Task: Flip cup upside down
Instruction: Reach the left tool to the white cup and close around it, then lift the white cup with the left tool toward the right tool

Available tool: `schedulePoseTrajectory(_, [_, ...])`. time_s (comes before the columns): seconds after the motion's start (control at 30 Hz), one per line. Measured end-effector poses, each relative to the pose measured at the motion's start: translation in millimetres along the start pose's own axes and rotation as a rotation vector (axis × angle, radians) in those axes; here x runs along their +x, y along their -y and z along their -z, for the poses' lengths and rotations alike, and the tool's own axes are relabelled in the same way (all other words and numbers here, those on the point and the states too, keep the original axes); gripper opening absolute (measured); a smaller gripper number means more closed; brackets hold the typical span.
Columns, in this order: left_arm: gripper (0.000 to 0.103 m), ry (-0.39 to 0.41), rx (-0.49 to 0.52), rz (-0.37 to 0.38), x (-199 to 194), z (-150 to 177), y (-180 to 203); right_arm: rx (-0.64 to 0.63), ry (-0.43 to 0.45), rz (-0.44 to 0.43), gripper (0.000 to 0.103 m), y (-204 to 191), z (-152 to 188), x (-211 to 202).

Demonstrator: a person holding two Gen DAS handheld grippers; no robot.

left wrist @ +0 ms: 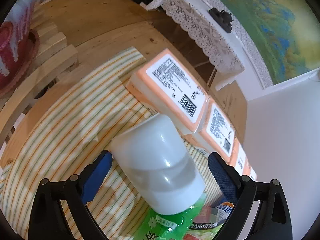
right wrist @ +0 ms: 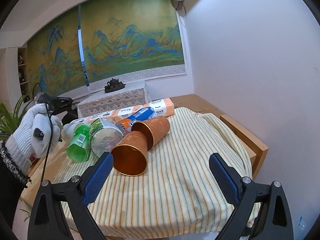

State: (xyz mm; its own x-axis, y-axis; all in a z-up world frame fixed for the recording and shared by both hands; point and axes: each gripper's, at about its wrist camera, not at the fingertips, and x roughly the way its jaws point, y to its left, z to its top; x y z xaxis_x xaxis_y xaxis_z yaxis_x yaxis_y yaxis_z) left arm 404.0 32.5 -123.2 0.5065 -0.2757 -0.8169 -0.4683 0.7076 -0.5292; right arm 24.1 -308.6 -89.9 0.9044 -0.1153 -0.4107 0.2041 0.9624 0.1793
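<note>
Left gripper (left wrist: 159, 168) straddles the translucent white plastic cup (left wrist: 158, 164), fingers spread, pads not visibly touching its wall. Cup lies tilted on the striped yellow-green cloth (left wrist: 66, 132), base end over a green snack packet (left wrist: 176, 224), against the orange-edged tissue packs (left wrist: 170, 86). Looks like pre-grasp: next, close on the wall, lift, rotate mouth-down (watch slippage). Right gripper (right wrist: 161, 167) hangs open, idle, near two copper-coloured cups (right wrist: 140, 142).

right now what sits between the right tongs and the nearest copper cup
Nothing: in the right wrist view only bare striped cloth lies between the open right tongs and the nearest copper cup, which lies on its side, mouth toward the camera, by the left fingertip.
</note>
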Motion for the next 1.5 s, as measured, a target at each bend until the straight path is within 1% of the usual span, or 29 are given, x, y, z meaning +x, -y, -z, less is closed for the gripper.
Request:
schedulePoseTrajectory(0.03, [0.096,0.004,0.006,-0.01,2.3,0.3,1.1,0.002,-0.001,0.002,0.095,1.1,0.2,0.5])
schedulePoseTrajectory(0.1, [0.089,0.003,0.015,-0.032,7.2,-0.5,2.3,0.008,-0.007,0.003,0.095,3.3,0.9,1.5])
schedulePoseTrajectory(0.2, [0.089,-0.007,0.007,-0.023,11.7,-3.8,-1.0,0.014,-0.01,0.008,0.095,5.9,1.7,2.1])
schedulePoseTrajectory(0.4, [0.087,0.015,0.007,-0.025,10.0,-9.9,-6.5,0.015,-0.008,0.007,0.095,6.0,2.2,1.4])
schedulePoseTrajectory(0.6, [0.084,0.04,0.039,-0.043,-8.3,-13.8,-21.1,0.013,-0.013,0.003,0.095,3.8,3.1,2.2])
schedulePoseTrajectory(0.77, [0.082,0.045,0.093,-0.051,-27.8,-7.5,-38.7,0.003,-0.01,-0.012,0.095,-3.7,2.5,1.3])
schedulePoseTrajectory(0.93, [0.082,0.013,0.122,-0.027,-43.3,7.3,-60.3,-0.009,-0.003,-0.034,0.095,-13.1,1.9,-1.8])
schedulePoseTrajectory(1.1, [0.081,-0.055,0.115,0.02,-58.4,24.8,-77.8,-0.029,0.003,-0.056,0.095,-25.9,2.1,-5.2])
schedulePoseTrajectory(1.2, [0.081,-0.073,0.131,0.041,-68.7,37.5,-81.5,-0.044,0.005,-0.069,0.095,-33.6,2.9,-8.1])
schedulePoseTrajectory(1.37, [0.08,-0.144,0.105,0.099,-70.8,55.9,-86.1,-0.052,0.008,-0.082,0.095,-38.5,3.0,-13.2])
schedulePoseTrajectory(1.5, [0.079,-0.168,0.094,0.133,-77.6,64.1,-90.1,-0.057,0.013,-0.086,0.095,-39.9,3.7,-17.1])
